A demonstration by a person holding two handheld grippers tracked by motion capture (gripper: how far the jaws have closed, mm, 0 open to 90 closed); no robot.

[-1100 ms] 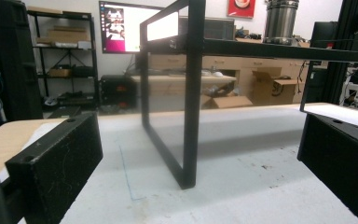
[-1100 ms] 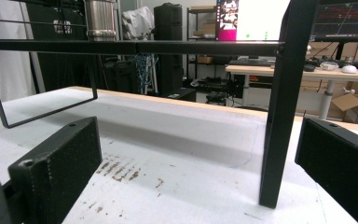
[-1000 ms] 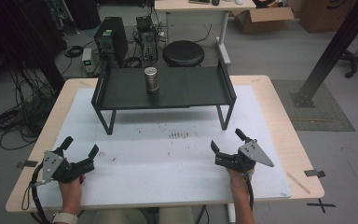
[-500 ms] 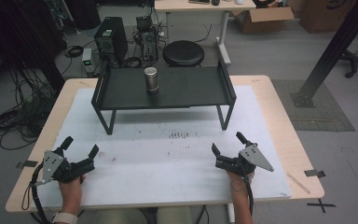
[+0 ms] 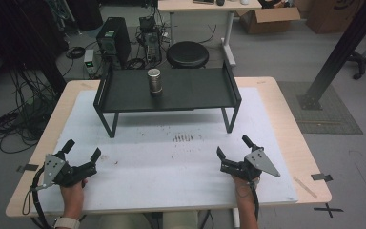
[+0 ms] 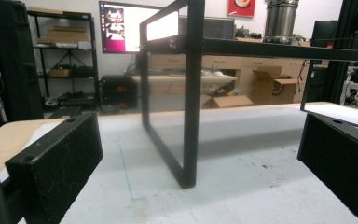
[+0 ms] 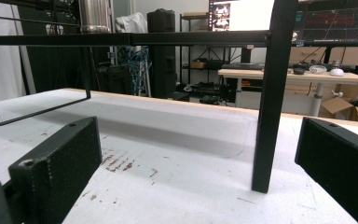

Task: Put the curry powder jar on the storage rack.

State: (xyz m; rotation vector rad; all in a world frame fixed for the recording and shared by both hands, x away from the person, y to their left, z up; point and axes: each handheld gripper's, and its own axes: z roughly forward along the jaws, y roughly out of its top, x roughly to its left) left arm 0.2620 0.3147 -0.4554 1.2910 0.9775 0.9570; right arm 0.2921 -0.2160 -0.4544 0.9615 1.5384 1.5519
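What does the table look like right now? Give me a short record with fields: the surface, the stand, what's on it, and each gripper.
surface: white mat over a light wooden table, stained near the middle
stand: black metal shelf on legs, at the far half of the mat
on stand: one metal can, upright, left of centre
left gripper: open, holding nothing, low over the near left of the mat
right gripper: open, holding nothing, low over the near right of the mat
gap: both grippers well apart from the shelf
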